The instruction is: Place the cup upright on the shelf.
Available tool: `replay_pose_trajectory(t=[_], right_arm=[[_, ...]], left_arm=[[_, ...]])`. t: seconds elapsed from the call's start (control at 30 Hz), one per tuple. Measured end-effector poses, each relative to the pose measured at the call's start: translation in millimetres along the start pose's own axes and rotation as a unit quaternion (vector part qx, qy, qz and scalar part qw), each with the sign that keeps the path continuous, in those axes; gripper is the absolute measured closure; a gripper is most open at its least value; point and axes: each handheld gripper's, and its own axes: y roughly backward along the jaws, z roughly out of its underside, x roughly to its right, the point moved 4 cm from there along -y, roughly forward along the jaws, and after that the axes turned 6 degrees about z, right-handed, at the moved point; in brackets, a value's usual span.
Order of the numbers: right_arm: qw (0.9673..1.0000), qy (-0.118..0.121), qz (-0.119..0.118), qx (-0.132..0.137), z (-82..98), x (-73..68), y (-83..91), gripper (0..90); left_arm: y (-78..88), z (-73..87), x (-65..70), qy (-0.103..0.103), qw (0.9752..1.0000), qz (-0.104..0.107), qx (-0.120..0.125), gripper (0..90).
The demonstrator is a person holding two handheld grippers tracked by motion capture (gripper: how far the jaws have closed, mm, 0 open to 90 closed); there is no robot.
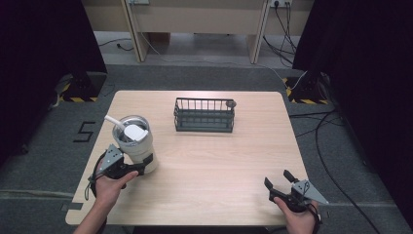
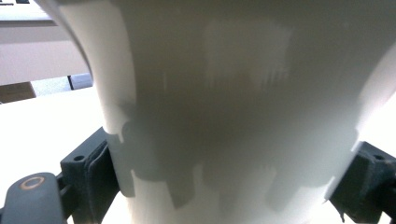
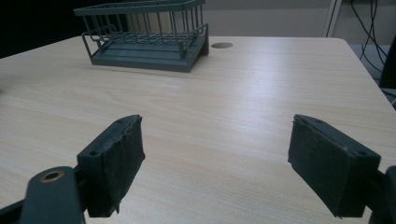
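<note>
Table: the light wooden table (image 1: 214,165) fills the middle of the high view, and its pale grain runs across the right gripper view (image 3: 243,93) too.
Basket: a dark wire basket (image 1: 204,115) stands upper centre on the table in the high view, well apart from both grippers; in the right gripper view it sits at the upper left (image 3: 144,32). A small round dark disc (image 3: 221,45) lies in the tabletop just beside its corner.
Tumbler: a white tumbler (image 1: 139,142) with a lid and a straw stands left of centre in the high view, upright or nearly so. Its pale wall takes up most of the left gripper view (image 2: 233,116).
Left gripper: the left gripper (image 1: 141,165), lower left of the high view, has its jaws on either side of the tumbler's lower body. In the left gripper view a dark pad presses each flank, so it reads as clamped on the tumbler.
Right gripper: the right gripper (image 1: 278,181) rests low at the lower right of the high view, jaws spread wide with nothing between them; its own view shows bare wood between the pads (image 3: 217,163).
Step in hand: likely the grasp, before any lift.
Next move: probably a steady lift kept upright, then a carry toward the basket; a tilt could let the smooth wall slip in the pads.
</note>
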Motion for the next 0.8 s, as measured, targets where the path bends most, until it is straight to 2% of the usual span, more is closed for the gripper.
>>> replay_pose_trajectory(t=[0.2,0.8], right_arm=[[1.0,-0.001,0.0,0.003,-0.3,0.1,-0.6,18.5],[1.0,0.002,0.001,0.007,-0.8,1.3,-1.6,18.4]], left_arm=[[-2.7,-7.6,1.7,-0.01,0.9999,0.0,-0.001,10.9],[-13.2,-24.0,1.5,-0.008,1.0,0.002,0.003,10.9]])
